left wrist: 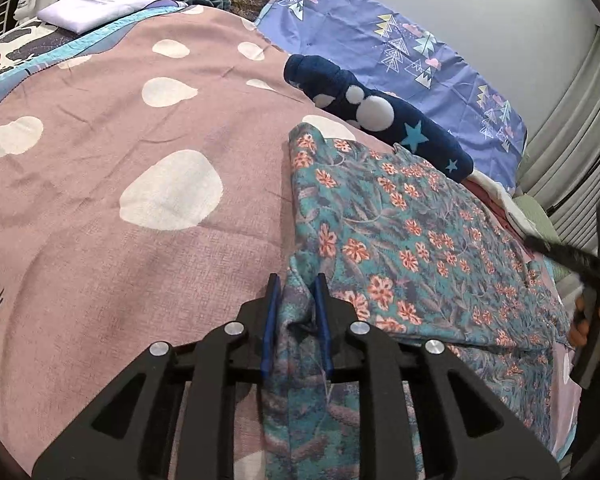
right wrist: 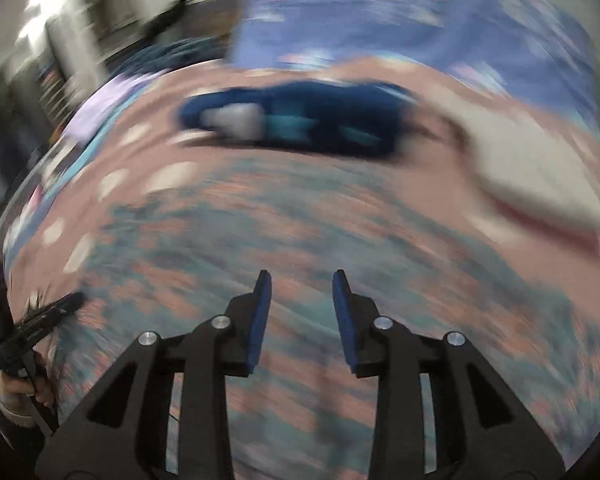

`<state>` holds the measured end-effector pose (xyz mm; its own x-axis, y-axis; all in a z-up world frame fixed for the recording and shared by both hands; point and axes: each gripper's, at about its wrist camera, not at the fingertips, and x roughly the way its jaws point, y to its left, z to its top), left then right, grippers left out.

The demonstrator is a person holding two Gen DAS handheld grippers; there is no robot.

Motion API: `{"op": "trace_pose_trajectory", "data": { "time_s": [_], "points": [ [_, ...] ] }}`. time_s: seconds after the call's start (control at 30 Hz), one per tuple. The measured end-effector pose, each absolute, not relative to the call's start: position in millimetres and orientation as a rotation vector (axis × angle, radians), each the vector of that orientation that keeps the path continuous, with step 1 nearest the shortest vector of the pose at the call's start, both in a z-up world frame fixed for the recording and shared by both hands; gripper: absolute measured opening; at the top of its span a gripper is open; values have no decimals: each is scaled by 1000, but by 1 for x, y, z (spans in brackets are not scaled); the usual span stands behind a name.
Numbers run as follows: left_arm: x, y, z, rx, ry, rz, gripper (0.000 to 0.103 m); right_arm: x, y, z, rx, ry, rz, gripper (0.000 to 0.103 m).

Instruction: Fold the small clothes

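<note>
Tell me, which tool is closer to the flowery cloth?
Left. The left tool is shut on a bunched edge of the flowery cloth, touching it. The right tool is open, with the cloth in front of it, gripping nothing; that view is blurred.

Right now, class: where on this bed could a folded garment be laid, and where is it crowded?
Free: the pink white-spotted bedspread, left of the teal floral garment that the left gripper pinches. Crowded: the right side, where that garment spreads beside the navy star-patterned plush roll and the open right gripper hovers.
</note>
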<state>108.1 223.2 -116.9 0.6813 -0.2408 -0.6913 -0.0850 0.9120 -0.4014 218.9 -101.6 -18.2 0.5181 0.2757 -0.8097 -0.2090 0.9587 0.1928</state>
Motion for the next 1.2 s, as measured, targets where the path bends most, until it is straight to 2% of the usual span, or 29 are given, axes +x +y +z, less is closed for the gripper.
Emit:
{"op": "trace_pose_trajectory", "data": {
  "time_s": [0.13, 0.3, 0.4, 0.47, 0.5, 0.53, 0.6, 0.7, 0.83, 0.9, 0.97, 1.0, 1.2],
  "points": [
    [106, 223, -112, -411, 807, -74, 18, 207, -188, -31, 277, 1039, 202, 34],
    [85, 205, -64, -353, 668, -106, 18, 200, -191, -38, 231, 1070, 223, 33],
    [90, 172, -47, -247, 675, -144, 18, 200, -192, -50, 180, 1092, 153, 39],
    [103, 145, -53, -195, 724, -190, 18, 200, -196, -63, 230, 1109, 163, 43],
    [108, 137, -59, -183, 744, -205, 19, 199, -197, -66, 243, 1105, 164, 38],
    [116, 124, -71, -145, 789, -200, 19, 198, -195, -67, 237, 1078, 166, 10],
    [125, 108, -96, -82, 869, -141, 19, 194, -195, -61, 221, 1038, 149, 7],
    [123, 99, -98, -56, 848, -130, 23, 183, -200, -34, 240, 913, 176, 2],
    [125, 106, -80, -67, 786, -73, 28, 187, -202, -15, 225, 838, 215, 2],
    [130, 106, -82, -48, 792, -49, 39, 196, -204, -27, 234, 862, 233, 3],
    [135, 104, -94, -13, 837, -17, 47, 207, -206, -51, 207, 937, 195, 8],
    [139, 102, -102, -3, 866, -9, 48, 207, -211, -60, 221, 968, 163, 12],
    [136, 95, -94, 21, 840, 10, 51, 147, -230, -42, 413, 882, 321, 13]
  ]
}}
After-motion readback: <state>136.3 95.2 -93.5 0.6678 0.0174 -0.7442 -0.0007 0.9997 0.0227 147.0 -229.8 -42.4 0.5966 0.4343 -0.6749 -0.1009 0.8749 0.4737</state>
